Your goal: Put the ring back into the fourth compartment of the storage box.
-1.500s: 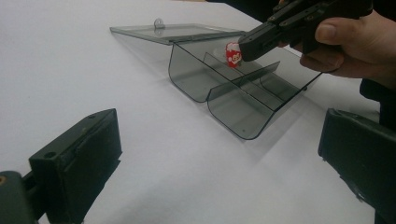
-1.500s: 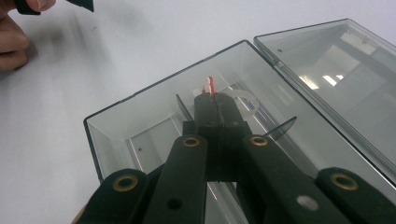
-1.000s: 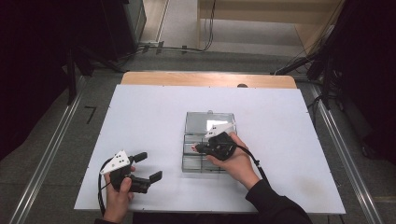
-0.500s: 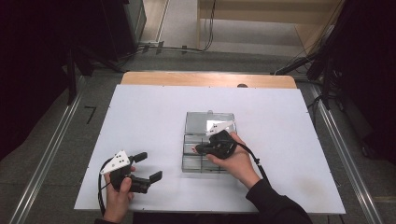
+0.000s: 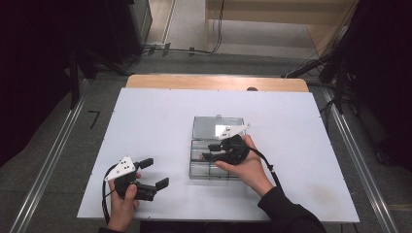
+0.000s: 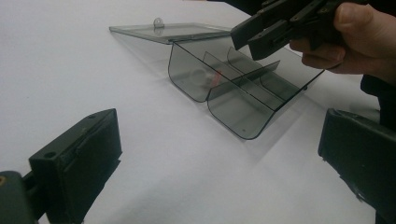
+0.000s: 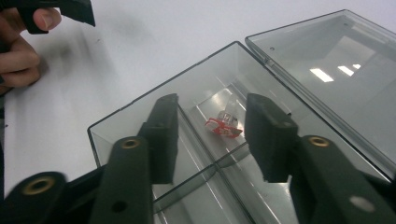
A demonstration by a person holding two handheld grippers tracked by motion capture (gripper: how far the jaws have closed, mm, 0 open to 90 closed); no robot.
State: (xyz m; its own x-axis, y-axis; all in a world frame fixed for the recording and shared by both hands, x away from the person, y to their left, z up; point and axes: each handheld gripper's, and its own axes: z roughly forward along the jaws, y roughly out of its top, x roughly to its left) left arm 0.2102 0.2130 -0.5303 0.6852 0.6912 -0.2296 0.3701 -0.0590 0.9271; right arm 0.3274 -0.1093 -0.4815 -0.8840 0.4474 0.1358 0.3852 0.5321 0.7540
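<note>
Right gripper (image 7: pixel 210 128) jaws have just been opening above the clear box (image 5: pixel 214 151); both hands have kept their places.

Nearest the person, the left gripper (image 5: pixel 154 174) rests on the white table (image 5: pixel 145 121) with jaws spread wide and nothing between them. Farther in, the right gripper hangs over the box, jaws parted, nothing pinched. Beyond its tips a small red-and-clear part (image 7: pixel 224 125) lies loose in a compartment by a divider. Farthest, the open lid (image 7: pixel 327 60) lies flat.
</note>
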